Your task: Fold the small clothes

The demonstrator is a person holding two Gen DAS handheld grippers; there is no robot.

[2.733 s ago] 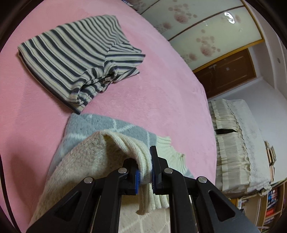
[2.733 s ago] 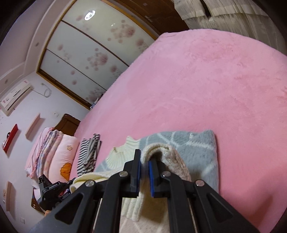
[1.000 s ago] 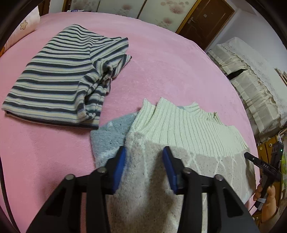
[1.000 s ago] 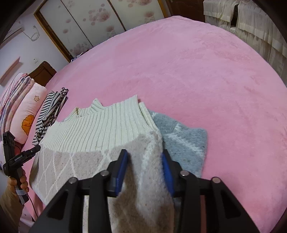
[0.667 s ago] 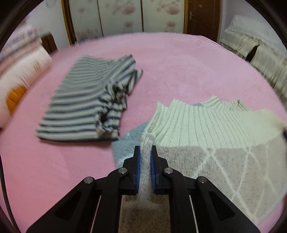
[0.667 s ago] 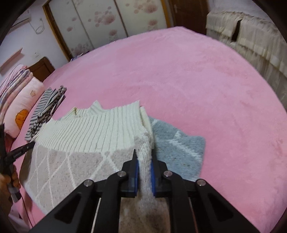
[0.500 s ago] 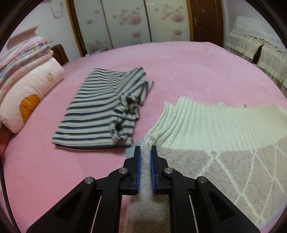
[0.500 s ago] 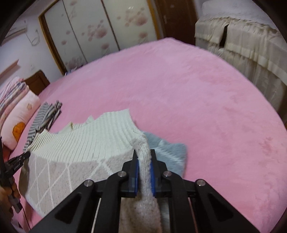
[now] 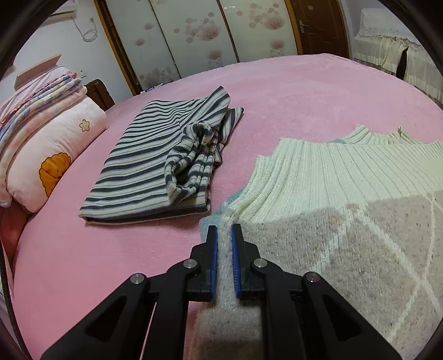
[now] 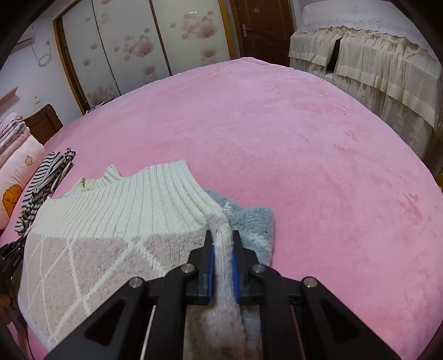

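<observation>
Where sweater (image 9: 346, 177) lies, pink bedspread (image 10: 277, 133).

You face a pink bed (image 10: 277, 124); floral sliding wardrobe doors (image 10: 144, 44) and a brown door (image 10: 263, 25) stand far, cream drapes (image 10: 373, 63) right.

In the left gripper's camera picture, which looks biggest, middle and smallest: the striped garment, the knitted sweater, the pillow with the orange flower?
1. Knitted sweater, though it lies nearest the camera.
2. Striped garment.
3. Pillow, partly cut off at the edge, so unsure.
</observation>
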